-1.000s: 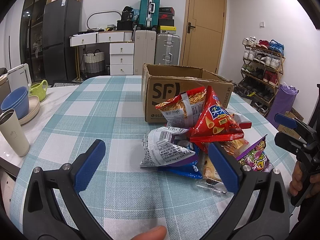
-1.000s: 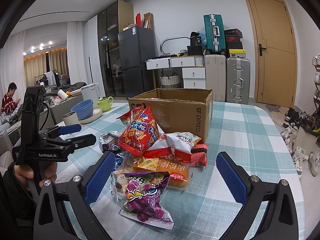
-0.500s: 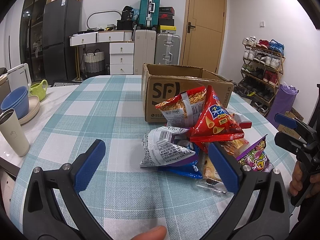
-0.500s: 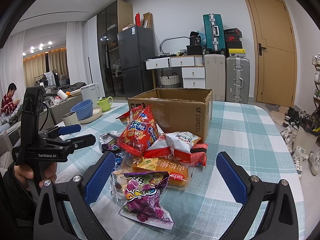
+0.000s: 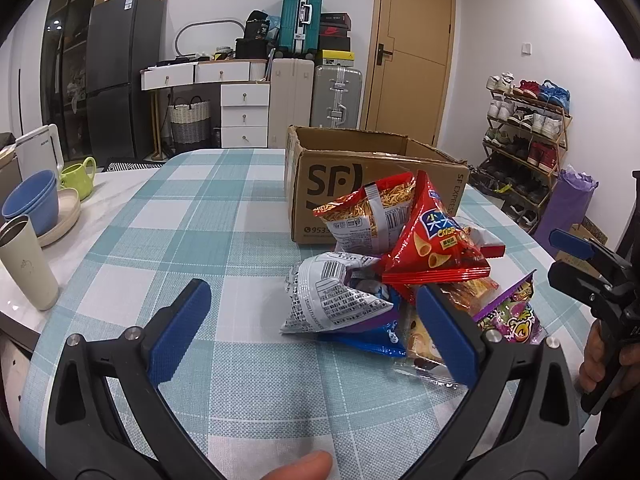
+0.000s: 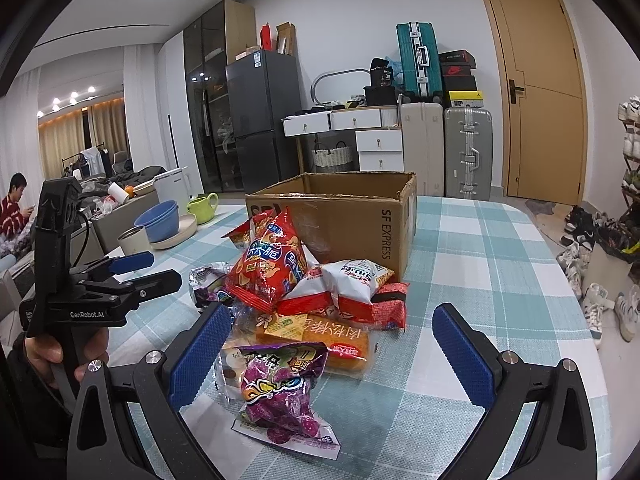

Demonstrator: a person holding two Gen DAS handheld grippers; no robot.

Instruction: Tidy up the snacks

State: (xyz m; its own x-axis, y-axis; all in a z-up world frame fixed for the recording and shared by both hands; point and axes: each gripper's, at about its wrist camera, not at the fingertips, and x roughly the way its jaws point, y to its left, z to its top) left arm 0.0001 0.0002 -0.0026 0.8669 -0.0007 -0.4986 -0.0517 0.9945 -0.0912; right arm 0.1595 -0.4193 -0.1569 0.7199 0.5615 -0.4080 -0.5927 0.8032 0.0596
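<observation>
My left camera sits low over the table (image 5: 224,216), near its front edge, and looks across it to the far wall. The snack pile (image 5: 400,272) is close, a bit to the right, with the cardboard box (image 5: 360,184) just behind it. My right camera looks from the other side of that pile (image 6: 304,312), also low and close. Both views share the pile, the box (image 6: 360,216) and the door wall. Each one sees the other gripper at its edge.

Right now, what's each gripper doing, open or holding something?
Left gripper: open, holding nothing.
Right gripper: open, holding nothing.
</observation>
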